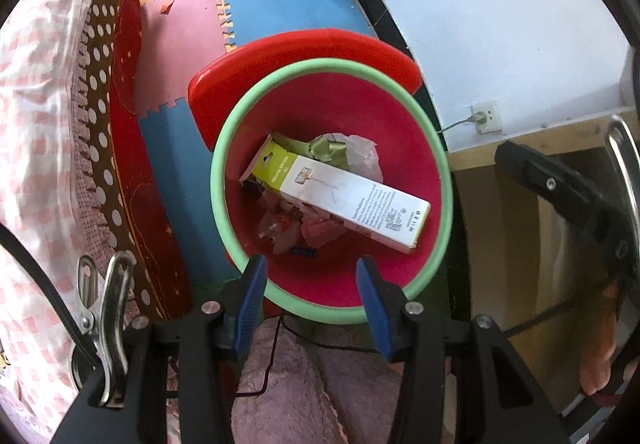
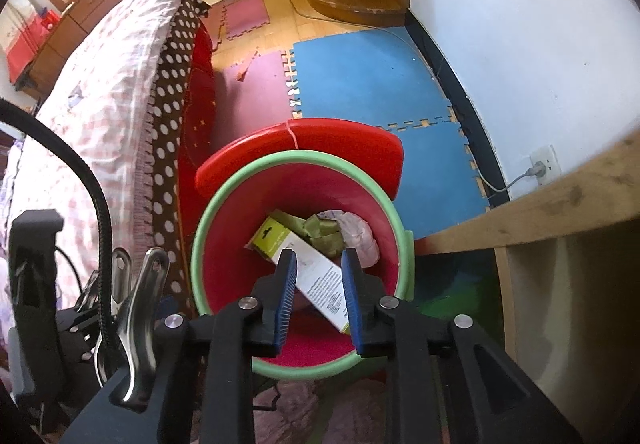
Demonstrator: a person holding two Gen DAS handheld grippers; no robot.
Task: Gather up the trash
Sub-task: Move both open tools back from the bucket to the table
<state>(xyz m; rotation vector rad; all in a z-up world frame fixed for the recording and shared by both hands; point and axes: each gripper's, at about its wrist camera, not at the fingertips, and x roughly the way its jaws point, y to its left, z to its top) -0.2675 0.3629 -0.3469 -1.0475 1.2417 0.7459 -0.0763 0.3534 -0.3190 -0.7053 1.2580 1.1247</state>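
Red bin [image 1: 412,148]: below both grippers, box [image 1: 340,196] dropped inside.
Right gripper [image 2: 318,296]: I see it released.
Left gripper [image 1: 312,300]: parted, empty.
Next: I seek more trash.

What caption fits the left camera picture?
Open blue-padded left gripper above the green-rimmed red bin holding a long white cardboard box.

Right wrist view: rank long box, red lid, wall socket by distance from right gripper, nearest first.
From the right gripper:
1. Long box, in the bin, seen between the fingers.
2. Red lid, behind the bin's far rim.
3. Wall socket, on the wall, far right.
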